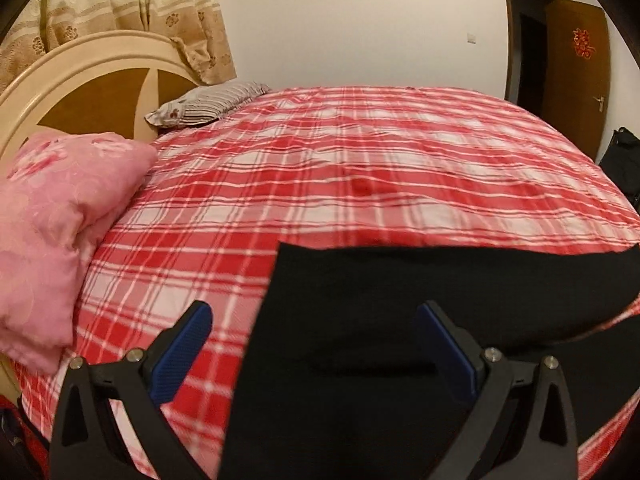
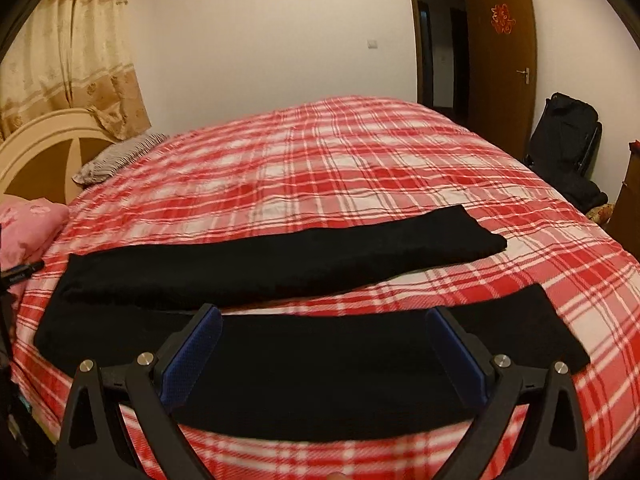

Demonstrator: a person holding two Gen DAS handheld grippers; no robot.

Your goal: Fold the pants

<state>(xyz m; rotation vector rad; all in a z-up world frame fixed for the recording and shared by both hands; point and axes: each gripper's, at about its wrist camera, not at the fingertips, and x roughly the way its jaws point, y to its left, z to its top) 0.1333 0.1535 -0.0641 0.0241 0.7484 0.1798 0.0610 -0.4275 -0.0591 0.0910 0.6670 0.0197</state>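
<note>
Pants (image 2: 280,264): one black pair, two legs spread flat on plaid bed (image 2: 360,152) | left claw (image 1: 316,332) wide, empty | right claw (image 2: 324,332) wide, empty | two pillows by headboard (image 1: 80,80)

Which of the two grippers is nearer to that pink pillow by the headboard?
Left. The left gripper hangs open over the black pants with the pink pillow close beside it. The right gripper, also open, sees the pillow far off.
</note>
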